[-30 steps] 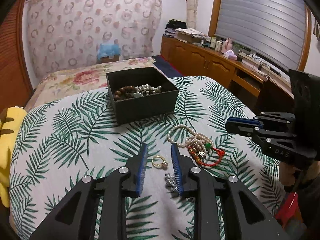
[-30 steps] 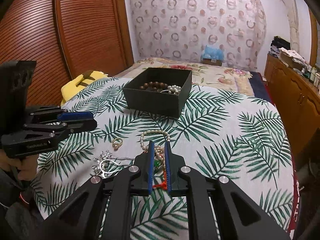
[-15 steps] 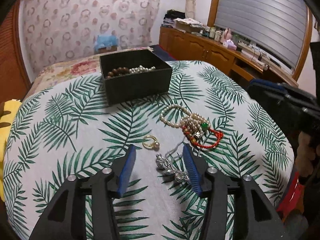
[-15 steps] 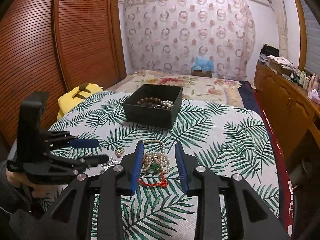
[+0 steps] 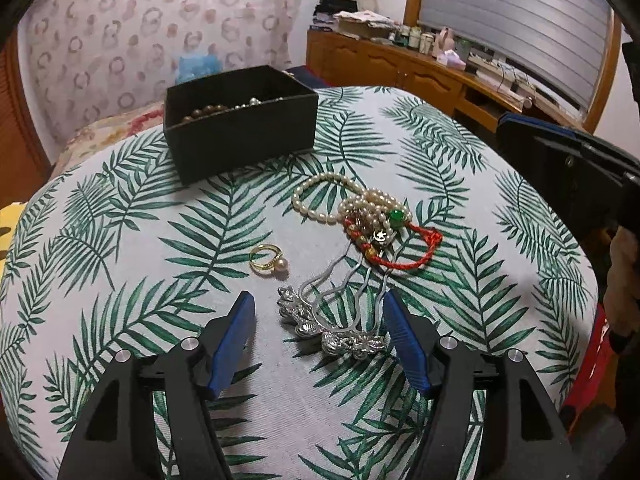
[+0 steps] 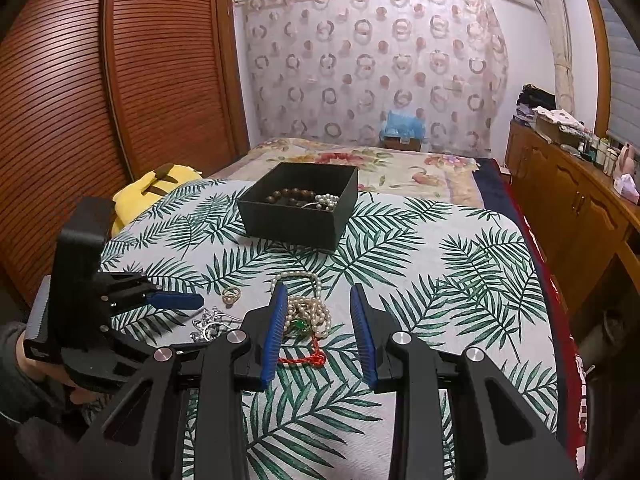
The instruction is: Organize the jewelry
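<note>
The left hand-held gripper [image 5: 318, 332] hangs low over the palm-leaf tabletop [image 5: 120, 240], jaws spread wide, and the silver hair comb [image 5: 332, 320] sits right between its blue pads, ornate head nearest the camera, prongs fanning away. That looks like the piece in play. To take it cleanly, the pads should close across the chunky decorated head, not the thin prongs, because those prong tips reach the red cord [image 5: 408, 256] and the pile of pearl strands [image 5: 360, 204] just beyond. A slow, straight lift would show early if anything snags. The gold pearl ring [image 5: 267, 258] lies just to the left, clear of the pads. The right hand-held gripper [image 6: 318, 320], also wide open and holding nothing, hovers over that pearl pile. The black box [image 5: 240, 120], already holding brown beads and pearls, waits farther back on the tabletop.
</note>
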